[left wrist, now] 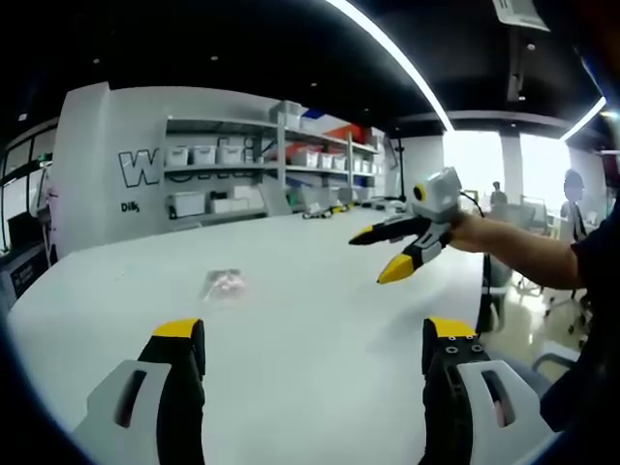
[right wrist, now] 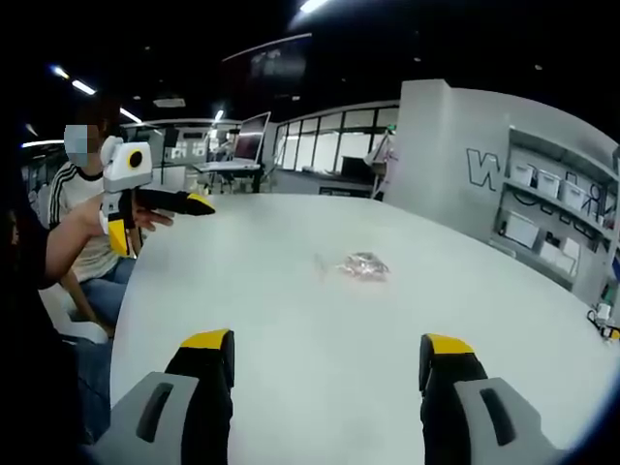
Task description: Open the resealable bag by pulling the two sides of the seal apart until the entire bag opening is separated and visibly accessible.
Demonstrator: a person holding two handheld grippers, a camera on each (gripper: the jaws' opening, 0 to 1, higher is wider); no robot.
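A small clear resealable bag (left wrist: 225, 284) lies flat on the white table (left wrist: 320, 387), far ahead of my left gripper (left wrist: 315, 334), whose jaws stand wide open with nothing between them. My right gripper (left wrist: 378, 254) hangs open above the table to the right of the bag, held by a hand. In the right gripper view the bag (right wrist: 365, 265) lies mid-table, well beyond my open right gripper (right wrist: 326, 341). My left gripper (right wrist: 160, 221) shows at the left over the table's edge, open and apart from the bag.
Shelves with white bins (left wrist: 262, 155) and a grey wall (left wrist: 107, 165) stand behind the table. A seated person in a striped shirt (right wrist: 82, 208) is at the table's left edge. Desks with monitors (right wrist: 247, 140) lie beyond.
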